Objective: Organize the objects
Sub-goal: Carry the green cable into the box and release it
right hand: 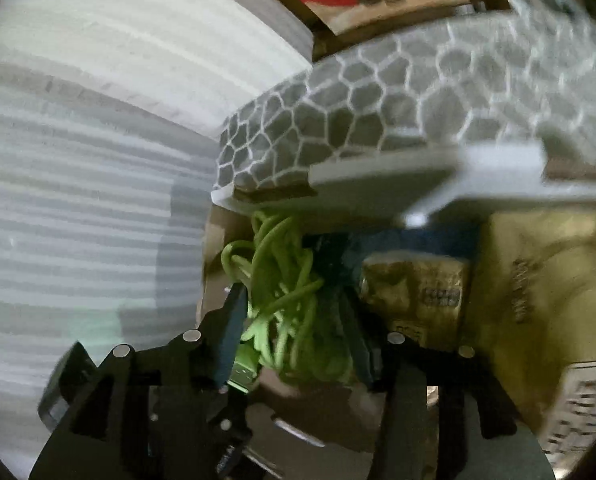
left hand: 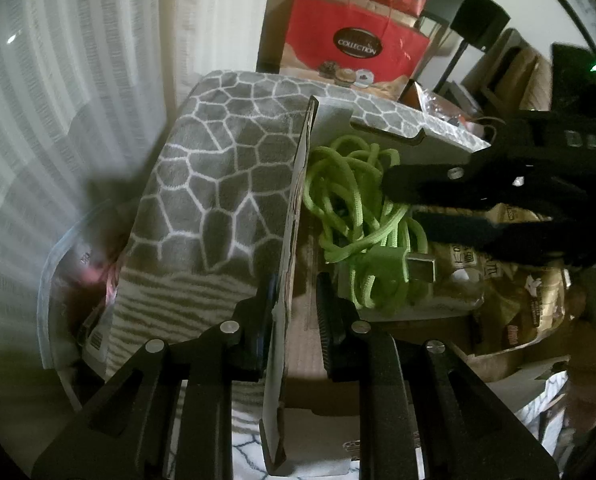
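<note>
Nearest the left wrist camera, the left gripper point(left hand: 292, 320) is clamped on the edge of a cardboard box flap point(left hand: 290, 240), holding it upright so the cardboard box point(left hand: 378, 368) is open.

Just beyond, inside the box, lies a tangled bright green braided USB cable point(left hand: 358, 208), its metal plug point(left hand: 422, 270) pointing right. The right gripper point(right hand: 294, 320) reaches in with its jaws parted around the bundle; the pads do not appear to press on it, though blur makes contact hard to judge.

The cable looks light, limp and springy, so loops will likely spill. Pinching the dense middle of the bundle seems safest, not the plug.

Beside it sit gold snack packets point(left hand: 510, 280) with print too blurred to read. A grey pebble-patterned blanket point(left hand: 218, 168) drapes behind the box. Farthest back, a red gift bag point(left hand: 354, 52) reads "COLLECTION".
</note>
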